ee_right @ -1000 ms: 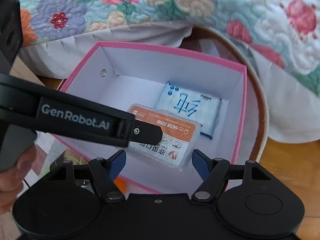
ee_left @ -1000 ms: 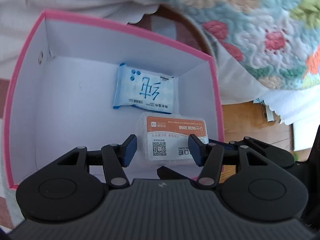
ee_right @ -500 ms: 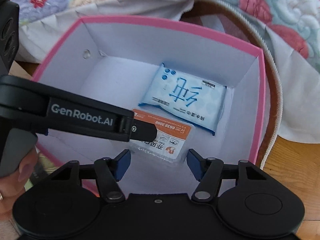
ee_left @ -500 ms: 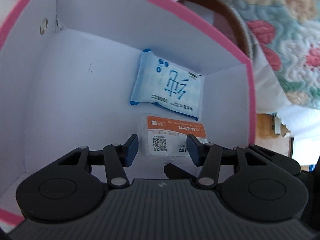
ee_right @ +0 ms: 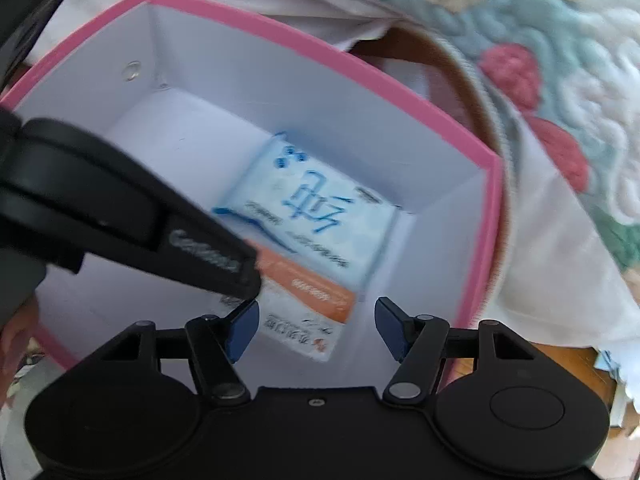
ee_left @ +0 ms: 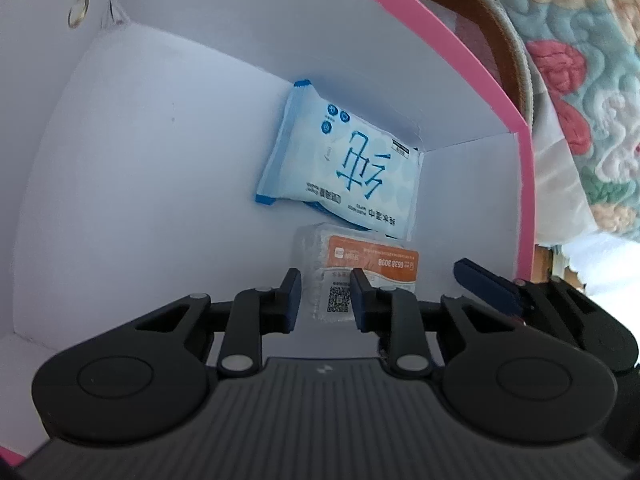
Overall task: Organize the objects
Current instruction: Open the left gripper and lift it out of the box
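A pink-rimmed white box (ee_left: 472, 52) holds a blue and white wet-wipe pack (ee_left: 348, 176) against its far right corner. A clear plastic case with an orange label (ee_left: 360, 276) lies on the box floor in front of the pack. My left gripper (ee_left: 325, 296) reaches down into the box; its jaws stand partly closed just above the case's left end, gripping nothing I can see. My right gripper (ee_right: 316, 328) is open and empty above the near right part of the box (ee_right: 484, 216), over the case (ee_right: 304, 304). The wipe pack (ee_right: 316, 216) and the left gripper's arm (ee_right: 132, 216) also show there.
A floral quilt (ee_left: 592, 64) and a white cloth (ee_right: 560, 280) lie behind and right of the box. A brown curved rim (ee_right: 464, 80) shows behind it. A wooden floor (ee_right: 580, 364) shows at the lower right.
My left gripper has moved deeper into the box and its jaws have narrowed. The orange-labelled case now lies lower, on the box floor. My right gripper has shifted right and closer.
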